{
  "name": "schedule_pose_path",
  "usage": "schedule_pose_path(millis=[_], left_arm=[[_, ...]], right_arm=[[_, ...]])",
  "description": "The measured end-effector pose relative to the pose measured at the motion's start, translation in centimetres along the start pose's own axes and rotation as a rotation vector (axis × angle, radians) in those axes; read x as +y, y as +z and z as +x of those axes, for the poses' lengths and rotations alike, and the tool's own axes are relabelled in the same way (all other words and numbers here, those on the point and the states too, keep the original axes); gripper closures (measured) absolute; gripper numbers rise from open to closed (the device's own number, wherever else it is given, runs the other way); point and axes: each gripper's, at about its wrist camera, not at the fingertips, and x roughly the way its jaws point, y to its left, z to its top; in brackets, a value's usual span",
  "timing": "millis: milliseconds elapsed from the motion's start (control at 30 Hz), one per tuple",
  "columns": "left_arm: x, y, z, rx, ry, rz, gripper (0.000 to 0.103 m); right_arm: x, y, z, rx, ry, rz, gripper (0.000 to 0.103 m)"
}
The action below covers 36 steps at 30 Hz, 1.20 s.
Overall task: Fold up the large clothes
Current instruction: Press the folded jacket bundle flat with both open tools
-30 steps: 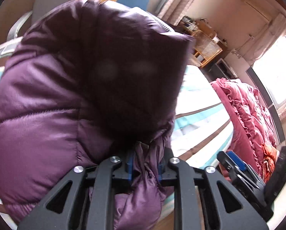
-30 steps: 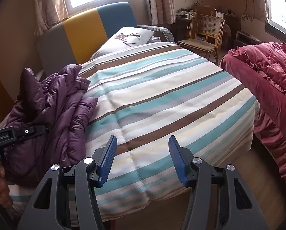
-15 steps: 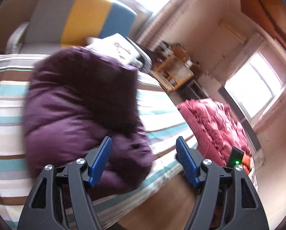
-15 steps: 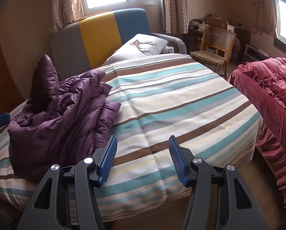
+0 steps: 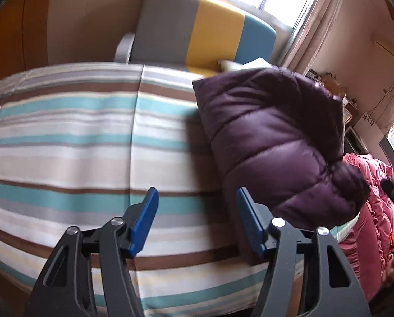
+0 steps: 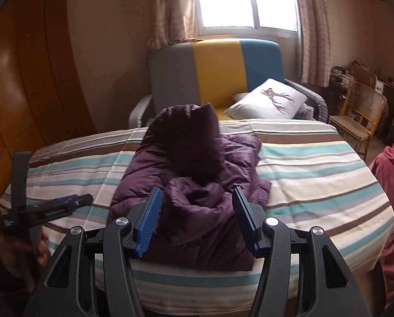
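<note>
A purple puffer jacket (image 6: 197, 185) lies bunched in a heap on the striped bedcover (image 6: 316, 171), one dark part standing up at its back. My right gripper (image 6: 195, 219) is open just short of the heap's near end, and its pads do not press the fabric. In the left wrist view the jacket (image 5: 276, 137) lies to the right of my left gripper (image 5: 197, 222). Its jaws are closing with only the bedcover (image 5: 64, 137) behind them. The right wrist view shows that left gripper (image 6: 75, 200) at the bed's left edge, held by a hand (image 6: 19, 248).
A grey, yellow and blue sofa back (image 6: 215, 71) stands behind the bed with a white pillow (image 6: 268, 103). A rattan chair (image 6: 361, 113) is at the back right. A red ruffled blanket (image 6: 392, 185) lies to the right, a wooden wardrobe (image 6: 25, 92) to the left.
The left gripper let go of the jacket and drew off to its left. The jacket dropped onto the bed. The right gripper rose and swung left to face the heap.
</note>
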Motion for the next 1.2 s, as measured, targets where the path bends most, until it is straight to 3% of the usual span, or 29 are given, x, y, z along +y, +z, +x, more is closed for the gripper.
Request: schedule_pose_path(millis=[33, 100, 233, 300, 400, 667, 933, 1200], left_arm=[[-0.4, -0.5, 0.2, 0.006, -0.01, -0.004, 0.049], [-0.9, -1.0, 0.7, 0.012, -0.018, 0.001, 0.05], [-3.2, -1.4, 1.7, 0.026, -0.044, 0.023, 0.054], [-3.9, -1.7, 1.7, 0.02, -0.049, 0.046, 0.054], [-5.0, -1.9, 1.0, 0.008, -0.052, 0.085, 0.054], [-7.8, -1.5, 1.3, -0.02, -0.06, 0.183, 0.055], [-10.4, -1.5, 2.7, 0.001, -0.075, 0.266, 0.056], [-11.9, -1.4, 4.2, 0.026, -0.077, 0.321, 0.055]], right_arm=[[1.0, 0.2, 0.6, 0.015, 0.007, -0.03, 0.048], [2.2, 0.1, 1.6, 0.04, 0.009, -0.065, 0.061], [2.8, -0.6, 3.7, 0.114, -0.04, -0.092, 0.064], [2.4, -1.1, 4.2, 0.139, -0.069, -0.094, 0.081], [1.5, -1.8, 4.4, 0.162, -0.09, -0.083, 0.091], [-0.5, -3.0, 3.9, 0.164, -0.11, -0.012, 0.095], [-3.9, -6.3, 5.6, 0.228, -0.149, 0.091, 0.096], [-5.6, -7.9, 7.5, 0.271, -0.125, 0.16, 0.097]])
